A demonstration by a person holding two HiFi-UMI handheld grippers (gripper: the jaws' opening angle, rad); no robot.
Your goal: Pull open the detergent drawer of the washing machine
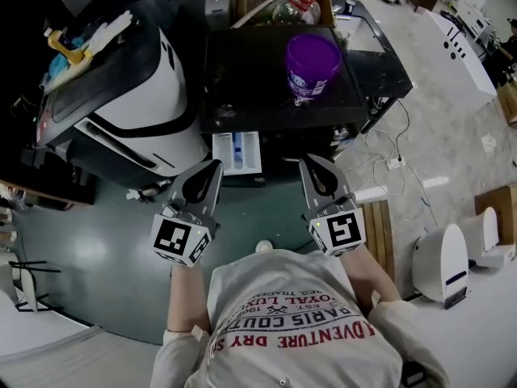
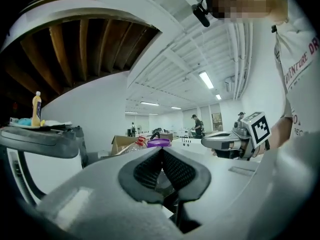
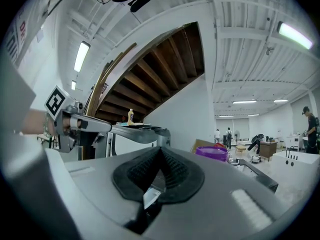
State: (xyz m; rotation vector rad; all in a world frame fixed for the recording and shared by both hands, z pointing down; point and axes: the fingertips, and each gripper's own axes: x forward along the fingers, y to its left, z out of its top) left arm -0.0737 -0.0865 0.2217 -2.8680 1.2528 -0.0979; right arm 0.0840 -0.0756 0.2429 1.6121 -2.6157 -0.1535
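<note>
My left gripper [image 1: 213,168] and right gripper [image 1: 308,163] are both closed, holding nothing; the drawer [image 1: 237,153] already juts from the washer [image 1: 242,95] just ahead; light, stiff plastic, I judge; best hooked at its front lip.

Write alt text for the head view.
Seen from above, the detergent drawer stands pulled out of a dark washing machine with a purple tub on top. The left gripper and right gripper, both shut and empty, flank its front end.
</note>
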